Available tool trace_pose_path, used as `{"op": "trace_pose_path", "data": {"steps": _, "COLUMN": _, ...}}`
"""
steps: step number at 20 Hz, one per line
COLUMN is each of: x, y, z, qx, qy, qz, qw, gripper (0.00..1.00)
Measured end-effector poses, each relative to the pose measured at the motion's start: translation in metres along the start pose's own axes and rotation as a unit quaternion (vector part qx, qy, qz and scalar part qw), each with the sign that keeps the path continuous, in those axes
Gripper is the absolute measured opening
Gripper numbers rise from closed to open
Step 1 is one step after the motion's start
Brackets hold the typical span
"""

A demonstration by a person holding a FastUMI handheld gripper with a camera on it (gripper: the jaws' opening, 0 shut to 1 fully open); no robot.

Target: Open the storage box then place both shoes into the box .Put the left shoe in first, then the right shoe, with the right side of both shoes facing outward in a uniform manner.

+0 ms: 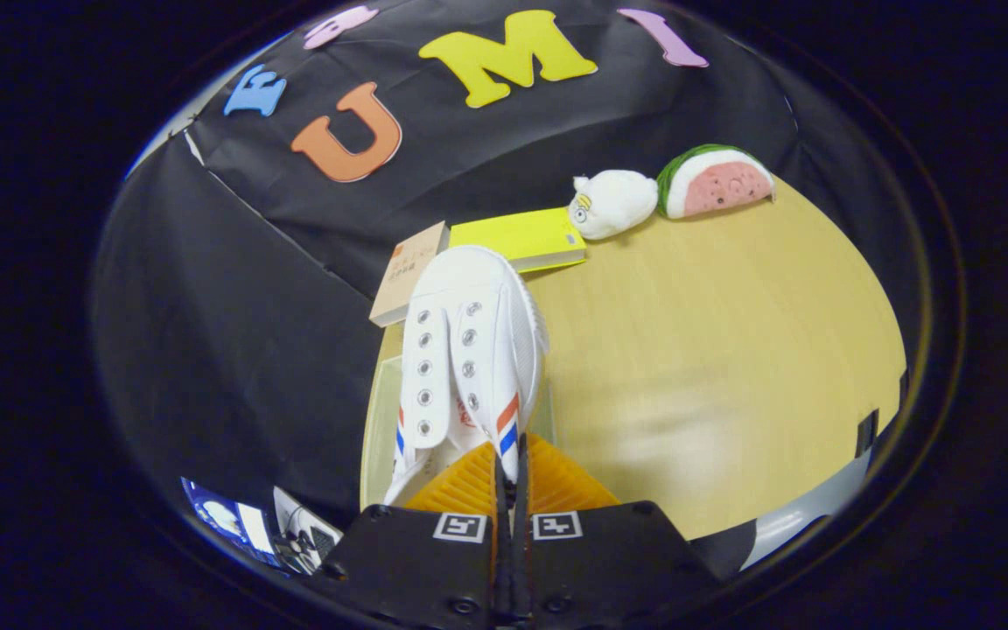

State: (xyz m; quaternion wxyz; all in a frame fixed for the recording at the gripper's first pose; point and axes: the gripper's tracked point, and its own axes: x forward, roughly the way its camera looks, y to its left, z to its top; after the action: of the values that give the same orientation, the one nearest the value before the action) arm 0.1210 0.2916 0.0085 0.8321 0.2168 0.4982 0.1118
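Between its nearly closed fingers, the tool (508,477) pinches the side wall of a white shoe (469,350), toe pointing away, held above the clear storage box (374,420) on the worktop (714,367); beyond lie a yellow book (521,238) and plush toys (613,203).

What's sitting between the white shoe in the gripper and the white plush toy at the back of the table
In the gripper view, a yellow book lies between the white shoe, pinched by the gripper, and the white plush toy.
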Motion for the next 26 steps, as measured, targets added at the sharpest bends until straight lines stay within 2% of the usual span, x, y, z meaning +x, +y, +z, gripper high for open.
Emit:
{"op": "trace_pose_path", "data": {"steps": 3, "x": 0.019, "y": 0.031, "z": -0.022, "qx": 0.005, "qy": 0.018, "qz": -0.006, "qw": 1.000, "gripper": 0.05}}
{"op": "trace_pose_path", "data": {"steps": 8, "x": 0.056, "y": 0.039, "z": -0.039, "qx": 0.026, "qy": 0.024, "qz": -0.044, "qw": 0.998, "gripper": 0.05}}
{"op": "trace_pose_path", "data": {"steps": 13, "x": 0.076, "y": 0.028, "z": -0.049, "qx": -0.015, "qy": 0.032, "qz": -0.098, "qw": 0.995, "gripper": 0.05}}
{"op": "trace_pose_path", "data": {"steps": 20, "x": 0.079, "y": 0.026, "z": -0.053, "qx": -0.015, "qy": 0.019, "qz": -0.121, "qw": 0.992, "gripper": 0.05}}
{"op": "trace_pose_path", "data": {"steps": 26, "x": 0.076, "y": 0.030, "z": -0.064, "qx": 0.003, "qy": 0.030, "qz": -0.117, "qw": 0.993, "gripper": 0.06}}
